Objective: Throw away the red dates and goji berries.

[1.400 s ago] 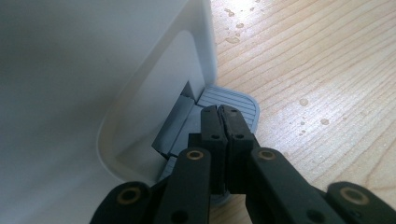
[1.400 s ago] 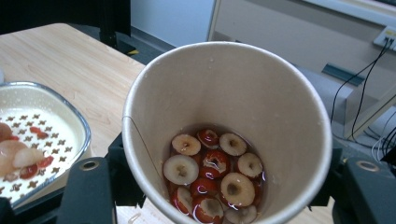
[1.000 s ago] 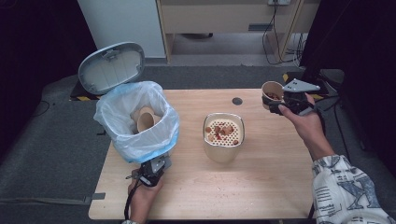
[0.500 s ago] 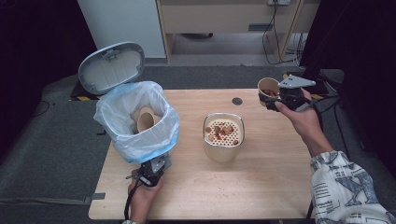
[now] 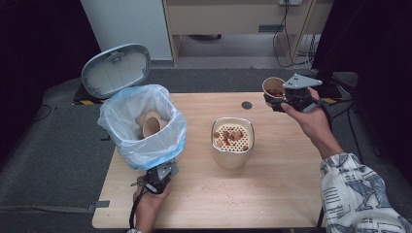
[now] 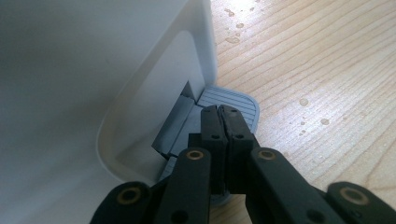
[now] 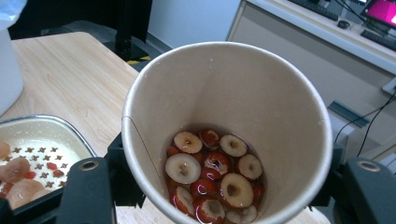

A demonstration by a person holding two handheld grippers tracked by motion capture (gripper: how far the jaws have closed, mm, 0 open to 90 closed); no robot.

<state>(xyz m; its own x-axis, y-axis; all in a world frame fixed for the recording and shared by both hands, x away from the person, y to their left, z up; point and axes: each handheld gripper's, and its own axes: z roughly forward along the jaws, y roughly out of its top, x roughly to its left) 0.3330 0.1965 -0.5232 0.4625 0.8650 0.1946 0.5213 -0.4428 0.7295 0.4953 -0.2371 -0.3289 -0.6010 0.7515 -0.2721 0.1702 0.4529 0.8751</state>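
Observation:
My right gripper (image 5: 283,100) is shut on a paper cup (image 5: 273,87), held above the table's far right corner. In the right gripper view the cup (image 7: 224,88) is tilted toward the camera, with red date slices (image 7: 210,172) in liquid at its bottom and a black finger (image 7: 88,186) on either side. My left gripper (image 5: 158,177) is shut, its tips (image 6: 219,111) resting on the grey pedal (image 6: 240,99) of the white bin (image 6: 93,70). The bin's lid (image 5: 115,69) stands up, and the blue-bagged bin (image 5: 145,145) holds used paper cups (image 5: 151,125).
A cream container with a perforated strainer insert (image 5: 232,141) holding fruit pieces stands mid-table, also at the lower left of the right gripper view (image 7: 28,154). A small black disc (image 5: 247,105) lies near the far edge. Droplets speckle the wood (image 6: 303,101).
My right gripper has carried the cup a little left and up. The left gripper has stayed on the pedal, and the lid has stayed up.

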